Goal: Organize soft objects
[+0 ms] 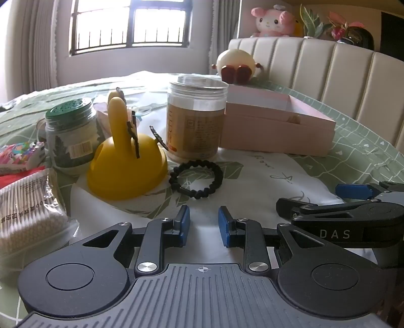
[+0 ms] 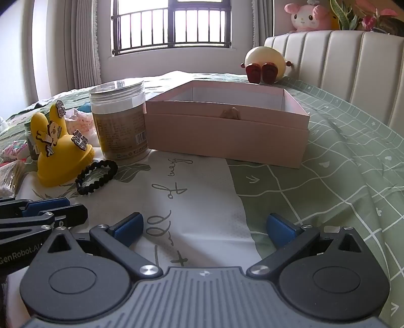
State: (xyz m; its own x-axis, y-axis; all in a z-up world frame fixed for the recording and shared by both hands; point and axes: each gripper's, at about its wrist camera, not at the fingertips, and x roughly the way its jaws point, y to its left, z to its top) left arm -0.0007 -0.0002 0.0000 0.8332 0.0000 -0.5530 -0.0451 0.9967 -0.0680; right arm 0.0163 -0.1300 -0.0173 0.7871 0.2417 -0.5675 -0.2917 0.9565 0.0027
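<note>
A black braided hair tie point(image 1: 195, 179) lies on the bedspread just ahead of my left gripper point(image 1: 204, 225), which is open and empty. It also shows in the right wrist view point(image 2: 96, 177), far left of my right gripper point(image 2: 205, 230), which is wide open and empty. A yellow rubber rabbit-ear toy point(image 1: 126, 156) stands left of the hair tie. An open pink box point(image 2: 227, 131) sits behind, with a small tan object inside. A cream round plush point(image 2: 265, 65) rests by the headboard.
A clear jar with a tan label point(image 1: 195, 118) and a green-lidded jar point(image 1: 72, 136) stand behind the toy. A pack of cotton swabs point(image 1: 30, 214) lies at left. A pink plush point(image 2: 308, 17) and plants sit on the headboard point(image 2: 353, 75).
</note>
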